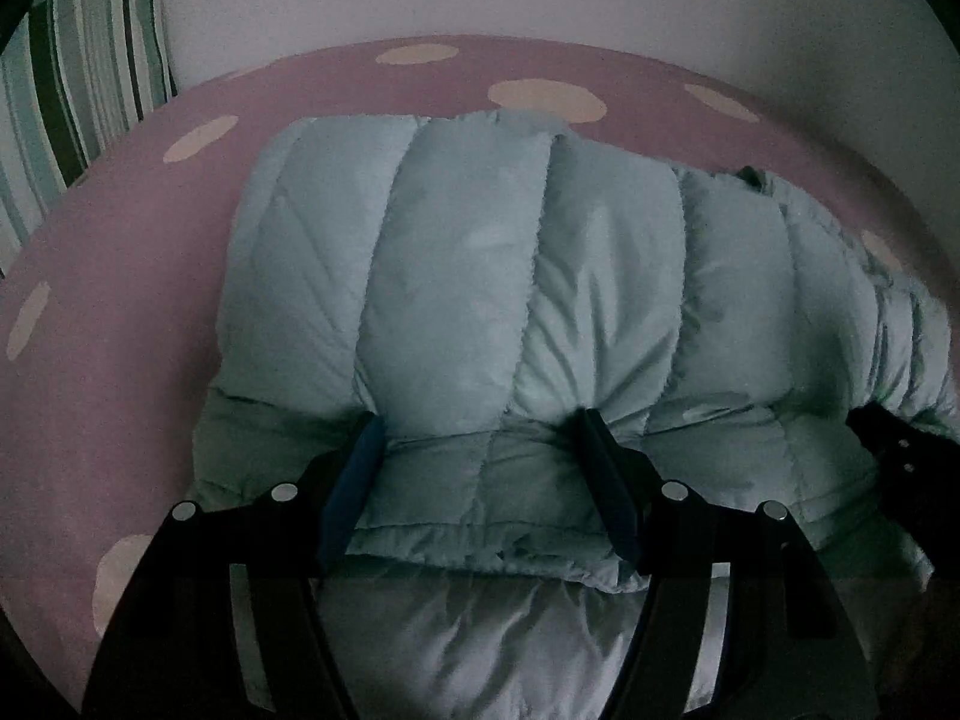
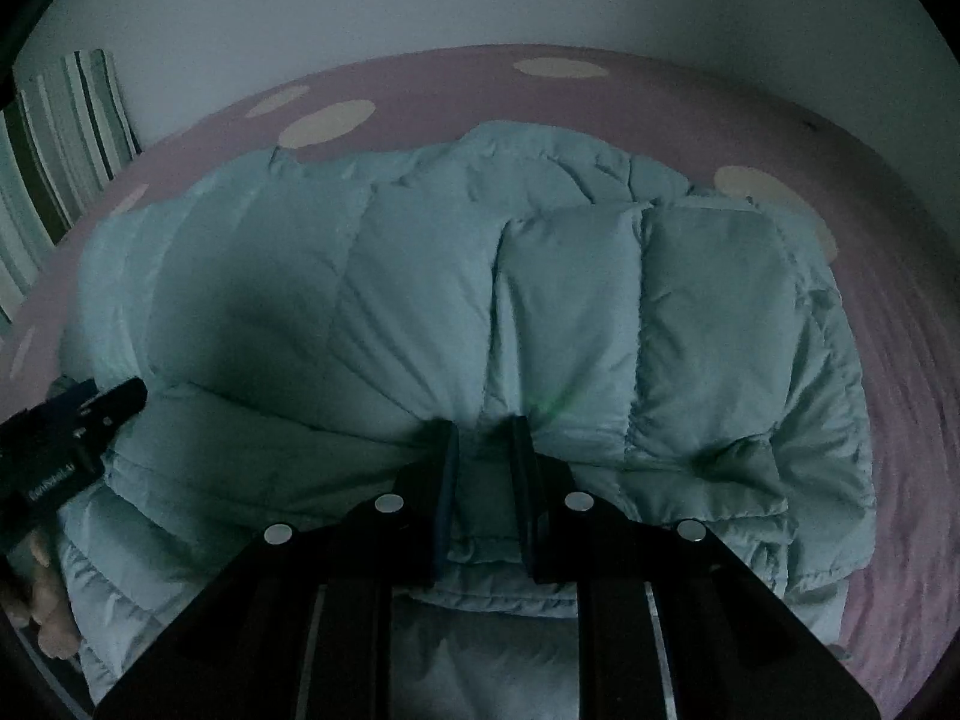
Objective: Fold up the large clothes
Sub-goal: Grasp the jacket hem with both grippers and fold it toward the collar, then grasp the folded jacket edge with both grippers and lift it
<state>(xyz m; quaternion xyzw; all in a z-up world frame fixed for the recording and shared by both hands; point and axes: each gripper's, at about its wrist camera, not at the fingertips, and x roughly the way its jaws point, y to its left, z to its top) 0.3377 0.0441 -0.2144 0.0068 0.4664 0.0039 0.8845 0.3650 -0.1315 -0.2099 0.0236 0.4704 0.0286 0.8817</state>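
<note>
Nearest, the left gripper (image 1: 480, 426) has its jaws spread wide, pinching a broad fold of the pale blue quilted puffer jacket (image 1: 468, 276); beside it, the right gripper (image 2: 486, 429) clamps a narrow pinch of the same hem. The jacket lies bunched on the pink bedsheet with cream dots (image 1: 150, 252), a striped pillow (image 1: 78, 78) beyond its far-left corner.

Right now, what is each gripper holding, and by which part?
Both hold the pale blue puffer jacket by its near folded edge: left gripper around a wide bunch, right gripper pinching a narrow bunch.
</note>
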